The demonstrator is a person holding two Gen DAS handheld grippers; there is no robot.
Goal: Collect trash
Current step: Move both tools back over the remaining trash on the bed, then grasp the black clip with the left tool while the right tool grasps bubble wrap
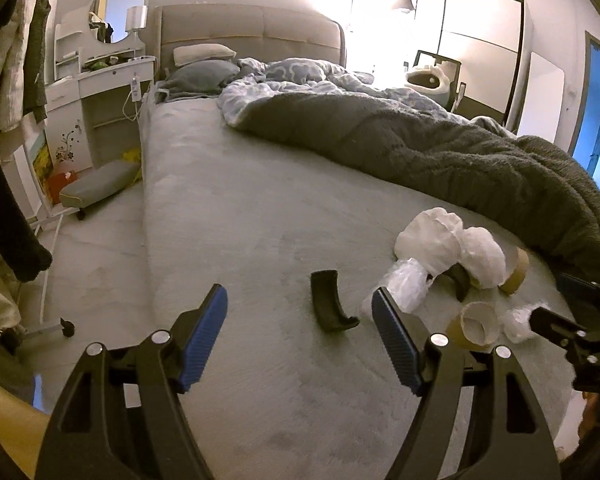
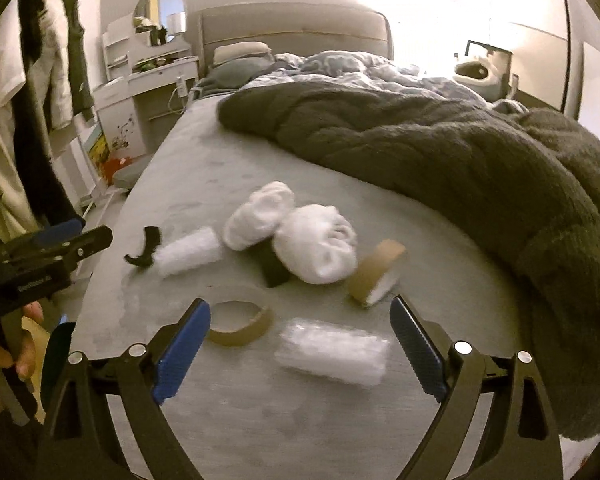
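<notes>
Trash heaped at bed (image 1: 228, 208) foot, clear of grey blanket (image 1: 440, 152), easy reach. My left gripper (image 1: 300, 324) spread, empty, black curved plastic piece (image 1: 330, 304) dead ahead at 12. My right gripper (image 2: 300, 344) spread, empty, over clear plastic wrap (image 2: 332, 354) at 12; flattened cardboard ring (image 2: 240, 326) at 10, tape core (image 2: 374, 272) at 1, so I bracket wrap first.

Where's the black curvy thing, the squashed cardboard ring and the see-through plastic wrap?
black curved piece (image 1: 329, 304): left wrist view, middle of its curved body.
flattened cardboard ring (image 2: 240, 326): right wrist view, its near brown wall.
clear plastic wrap (image 2: 332, 350): right wrist view, middle of the crumpled bundle.
</notes>
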